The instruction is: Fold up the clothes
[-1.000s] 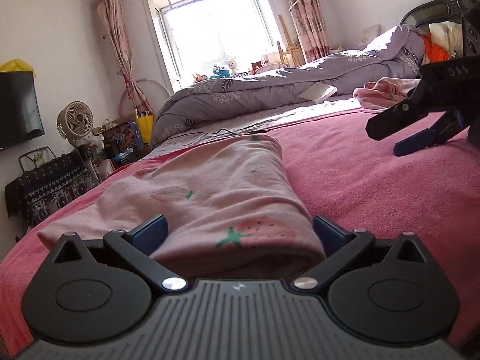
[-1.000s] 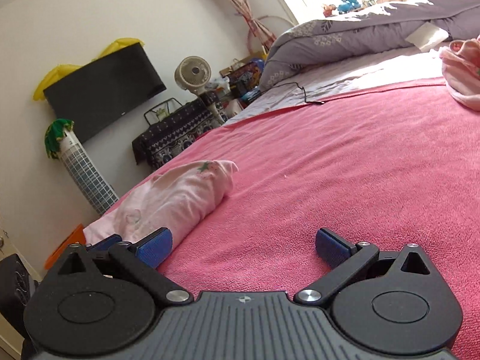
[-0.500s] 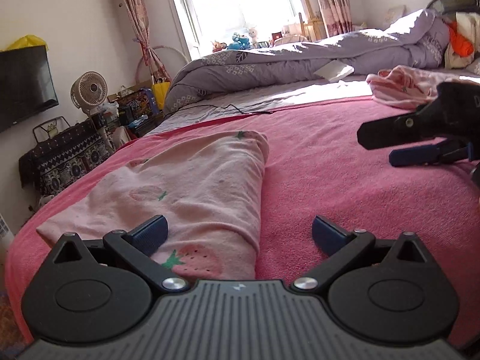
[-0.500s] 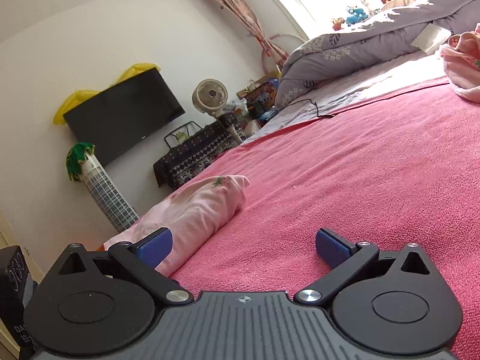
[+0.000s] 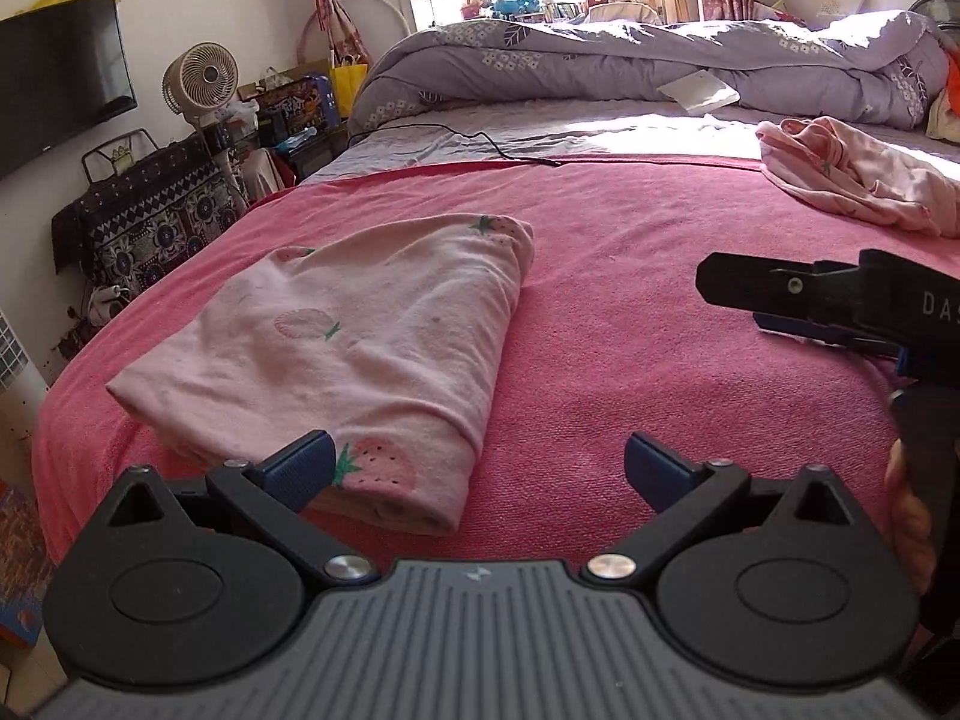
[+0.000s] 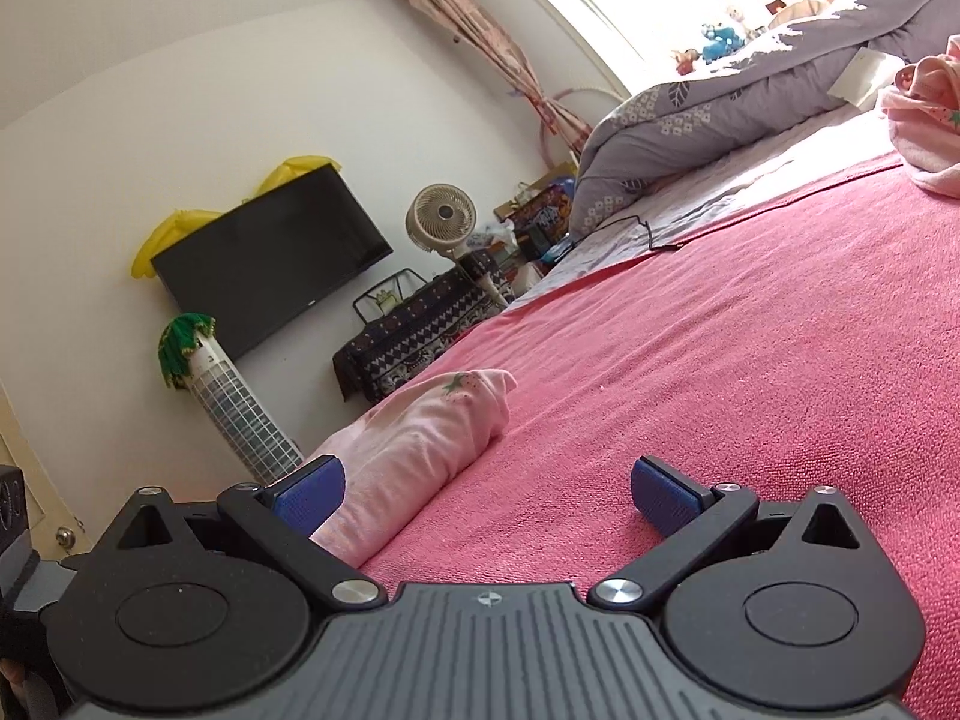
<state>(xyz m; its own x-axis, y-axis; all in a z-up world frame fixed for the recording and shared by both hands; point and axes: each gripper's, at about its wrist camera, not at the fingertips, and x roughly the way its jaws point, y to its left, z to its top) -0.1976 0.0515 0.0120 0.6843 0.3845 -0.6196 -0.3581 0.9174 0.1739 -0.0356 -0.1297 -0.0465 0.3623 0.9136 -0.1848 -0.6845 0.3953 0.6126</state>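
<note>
A bed covered by a pink-red blanket fills both views; at its far side, under the bright window, lies a rolled grey-lilac duvet with a leaf and flower print. On the wall to the left hangs a dark television, and below it a patterned black-and-white cloth drapes a low piece of furniture beside a beige fan. The folded pink garment, printed with strawberries, lies flat on the blanket near the bed's left edge, its folded edge running along the right side; in the right wrist view it appears as a low pink roll. A second, unfolded pink garment lies crumpled well apart from it, at the far right of the blanket near the duvet. The left hand-held gripper has its blue-padded jaws spread wide and empty; the left pad overlaps the near corner of the folded garment in the picture, but whether it touches the cloth cannot be told. The right hand-held gripper is likewise spread wide and holds nothing, above bare blanket just to the right of the folded garment. In the left wrist view this right hand-held gripper shows from the side at the right edge, with part of a hand on its grip.
</note>
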